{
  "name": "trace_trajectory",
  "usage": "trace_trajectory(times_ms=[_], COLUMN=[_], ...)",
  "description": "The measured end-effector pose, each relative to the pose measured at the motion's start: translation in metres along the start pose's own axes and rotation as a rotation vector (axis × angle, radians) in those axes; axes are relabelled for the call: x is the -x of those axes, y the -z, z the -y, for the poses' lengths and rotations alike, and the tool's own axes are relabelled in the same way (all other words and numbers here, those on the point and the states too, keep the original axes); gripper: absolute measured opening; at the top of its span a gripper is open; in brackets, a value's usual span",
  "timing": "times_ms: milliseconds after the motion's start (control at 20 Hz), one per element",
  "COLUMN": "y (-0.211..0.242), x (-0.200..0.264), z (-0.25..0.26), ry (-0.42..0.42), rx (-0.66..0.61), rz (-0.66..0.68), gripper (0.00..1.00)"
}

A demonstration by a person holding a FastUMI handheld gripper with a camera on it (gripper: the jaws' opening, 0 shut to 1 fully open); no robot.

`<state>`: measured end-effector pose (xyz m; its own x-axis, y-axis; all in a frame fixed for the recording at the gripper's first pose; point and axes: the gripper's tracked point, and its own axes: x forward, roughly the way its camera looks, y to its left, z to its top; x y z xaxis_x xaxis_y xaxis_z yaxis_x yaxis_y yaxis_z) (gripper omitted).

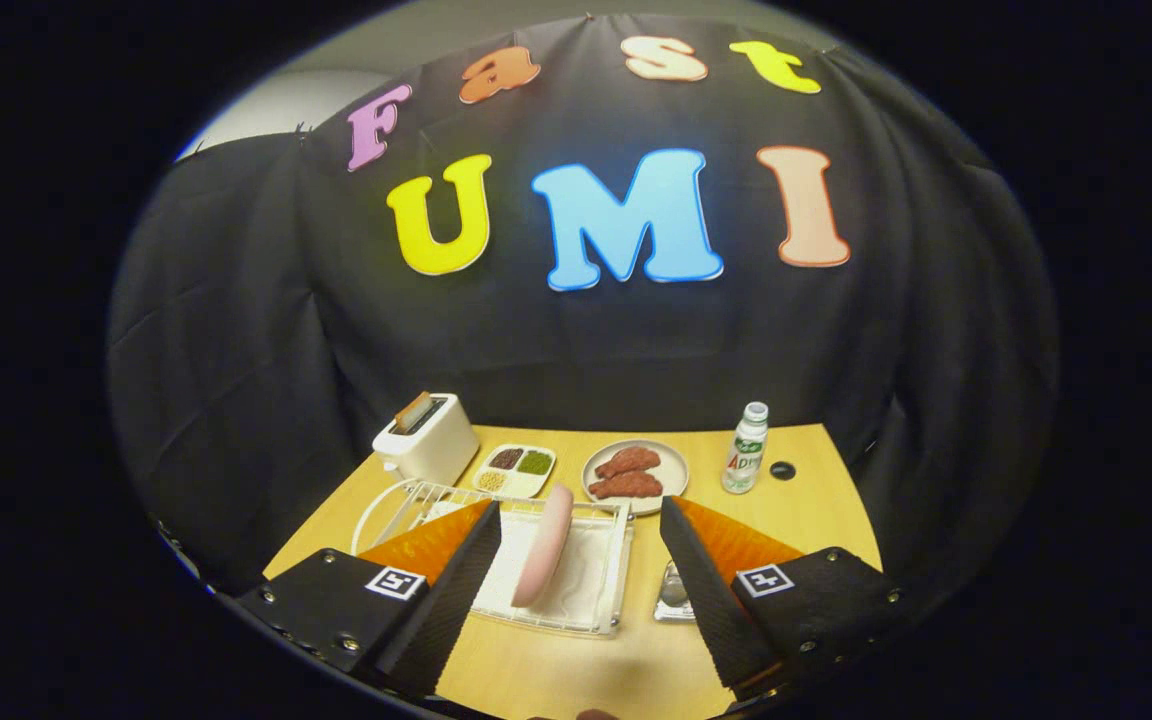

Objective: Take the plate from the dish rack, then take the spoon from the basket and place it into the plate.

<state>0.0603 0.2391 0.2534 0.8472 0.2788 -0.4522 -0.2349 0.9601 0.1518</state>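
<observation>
Toaster [428, 440] far left on the wooden table [576, 670]. Gripper [576, 580] fingers spread wide, holding nothing. Pink plate [543, 545] stands on edge in white dish rack [576, 560], just ahead, between the fingers. Clear basket [674, 595] sits against the right finger [706, 590]; spoon cannot be made out.

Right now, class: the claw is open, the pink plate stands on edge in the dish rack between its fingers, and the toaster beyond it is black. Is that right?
Not quite: the gripper view shows the toaster is white, not black. The claw is open, and the pink plate stands on edge in the dish rack.
</observation>
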Motion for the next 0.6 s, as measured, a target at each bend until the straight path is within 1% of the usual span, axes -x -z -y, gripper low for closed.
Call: trace_trajectory(times_ms=[300,600], y=[0.013,0.028], x=[-0.051,-0.093], z=[-0.017,-0.026], ry=[0.01,0.065], rx=[-0.029,-0.041], rz=[-0.248,-0.426], gripper=[0.98,0.98])
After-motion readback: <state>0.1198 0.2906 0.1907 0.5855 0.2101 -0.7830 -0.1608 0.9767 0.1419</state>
